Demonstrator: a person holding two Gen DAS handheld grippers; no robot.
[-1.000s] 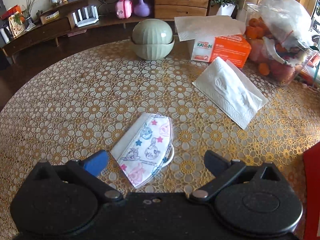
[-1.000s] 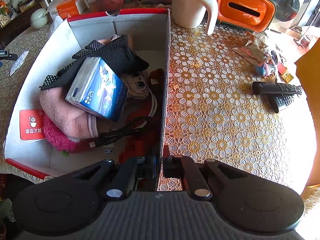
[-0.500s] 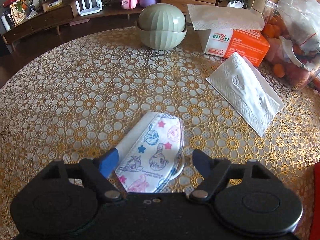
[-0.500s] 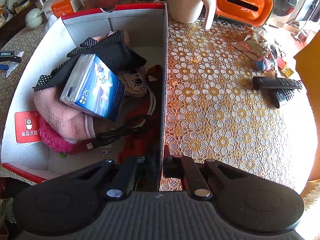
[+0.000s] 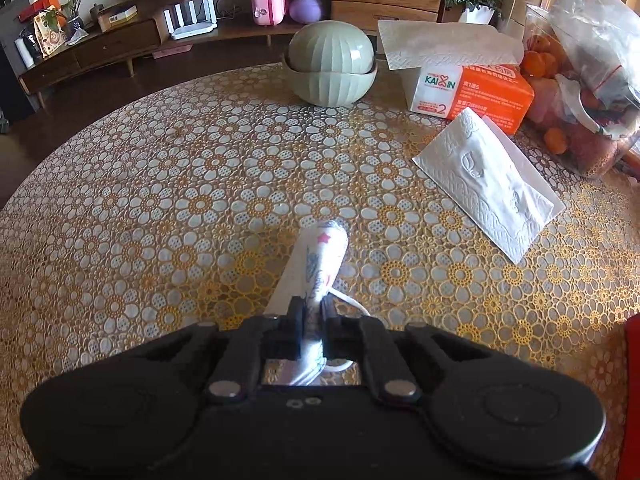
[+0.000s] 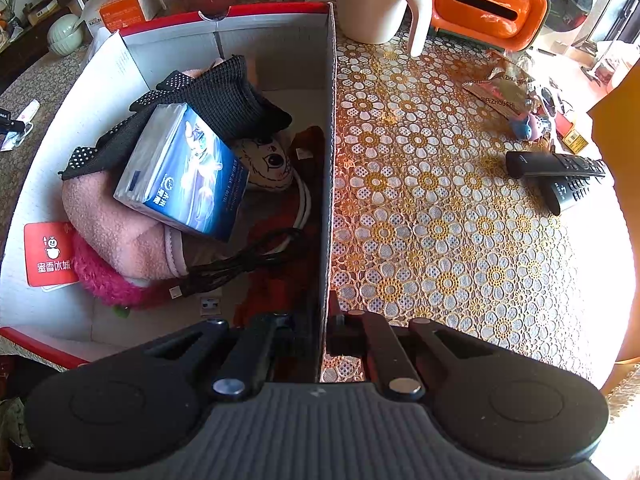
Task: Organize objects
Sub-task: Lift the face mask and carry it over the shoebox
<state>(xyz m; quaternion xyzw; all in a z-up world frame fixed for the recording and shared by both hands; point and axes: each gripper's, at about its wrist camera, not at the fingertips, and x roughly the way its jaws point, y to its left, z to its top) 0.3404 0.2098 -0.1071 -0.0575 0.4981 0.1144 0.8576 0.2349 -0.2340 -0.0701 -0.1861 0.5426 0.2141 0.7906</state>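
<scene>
In the lower middle of the left wrist view, the left claw [image 5: 311, 320] is clamped on a printed face mask [image 5: 318, 264], which is pinched edge-on between the two pads and sticks forward toward the centre of the frame. A white ear loop [image 5: 347, 300] trails out to the right of the pads. Whether the far tip of the mask touches the worktop [image 5: 160, 184] cannot be told. Farther right, a folded white tissue [image 5: 488, 184] is lying on the flowered cloth. Beyond it, in the upper right, an orange tissue box [image 5: 476, 88] is seen, with a bag of fruit [image 5: 580, 80] just beside it at the frame's right edge. A green lidded bowl [image 5: 332, 68] is set at upper centre.

In the lower middle of the right wrist view, the right claw [image 6: 322, 328] is closed on the side wall of a cardboard box [image 6: 330, 160], one finger inside and one outside. Inside the box, in the left half of the frame, a blue tissue pack [image 6: 184, 172] is resting on a pink cloth [image 6: 116, 220] and a black cloth [image 6: 216, 100]. To the right of the wall, two remotes [image 6: 560, 176] are lying at the right edge, and a white mug [image 6: 380, 0] and an orange holder [image 6: 488, 0] are standing along the top.
</scene>
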